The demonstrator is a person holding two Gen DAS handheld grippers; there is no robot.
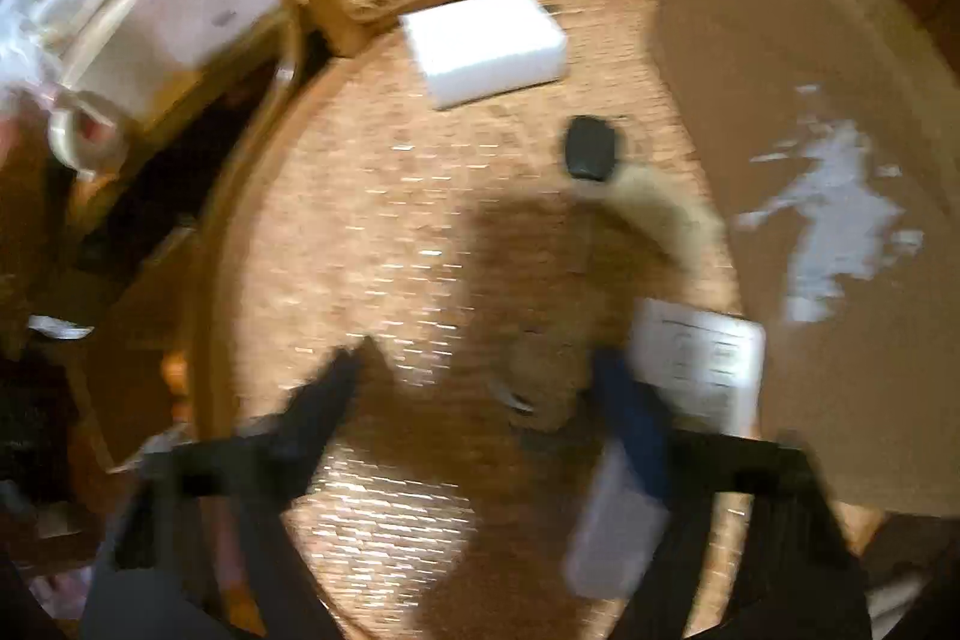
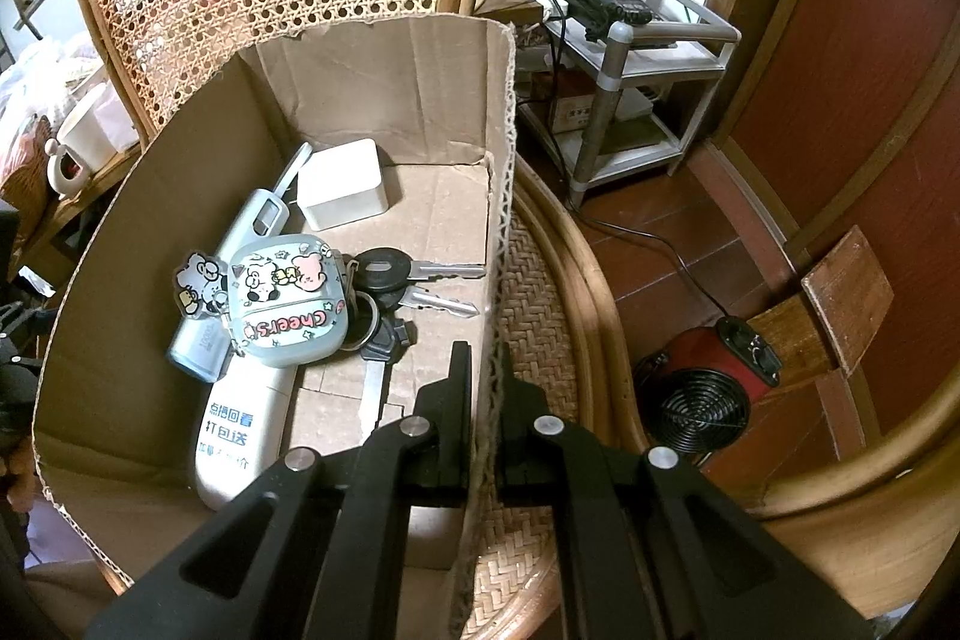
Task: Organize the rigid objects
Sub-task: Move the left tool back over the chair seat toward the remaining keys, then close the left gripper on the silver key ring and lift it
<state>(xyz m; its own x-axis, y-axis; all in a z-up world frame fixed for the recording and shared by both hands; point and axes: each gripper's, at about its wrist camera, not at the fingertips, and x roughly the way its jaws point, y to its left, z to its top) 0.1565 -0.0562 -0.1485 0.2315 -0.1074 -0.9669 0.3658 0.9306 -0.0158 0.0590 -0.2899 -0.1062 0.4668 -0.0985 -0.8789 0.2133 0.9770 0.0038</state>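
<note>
Overall, the cardboard box (image 2: 384,112) serves as the landmark, standing on the woven seat of a rattan chair (image 2: 540,316). Well to the left of the box, in the blurred left wrist view, the left gripper (image 1: 480,370) hangs over the seat with its jaws spread wide and nothing between them; a blue and white object (image 1: 624,472) lies against its right finger, too smeared to name. Ahead of that gripper, on the seat left of the box wall (image 1: 810,160), sit a white box (image 1: 486,49) near the chair back, a small black object (image 1: 591,148) nearer the cardboard, and a white printed card (image 1: 699,361) just beside the box's near corner. Inside the box, from its left wall rightward, lie a long white remote (image 2: 240,436), a pale lighter (image 2: 264,220) partly under a cartoon-printed case (image 2: 288,304), a bunch of keys (image 2: 396,292) touching that case, and a white cube (image 2: 345,184) toward the far wall. On the box's right wall, the right gripper (image 2: 486,376) is pinched onto the cardboard edge, one finger inside, one outside. Right of the box, beyond the chair rim, stand a metal shelf with a black telephone (image 2: 600,1) and a red fan heater (image 2: 702,388) on the floor.
</note>
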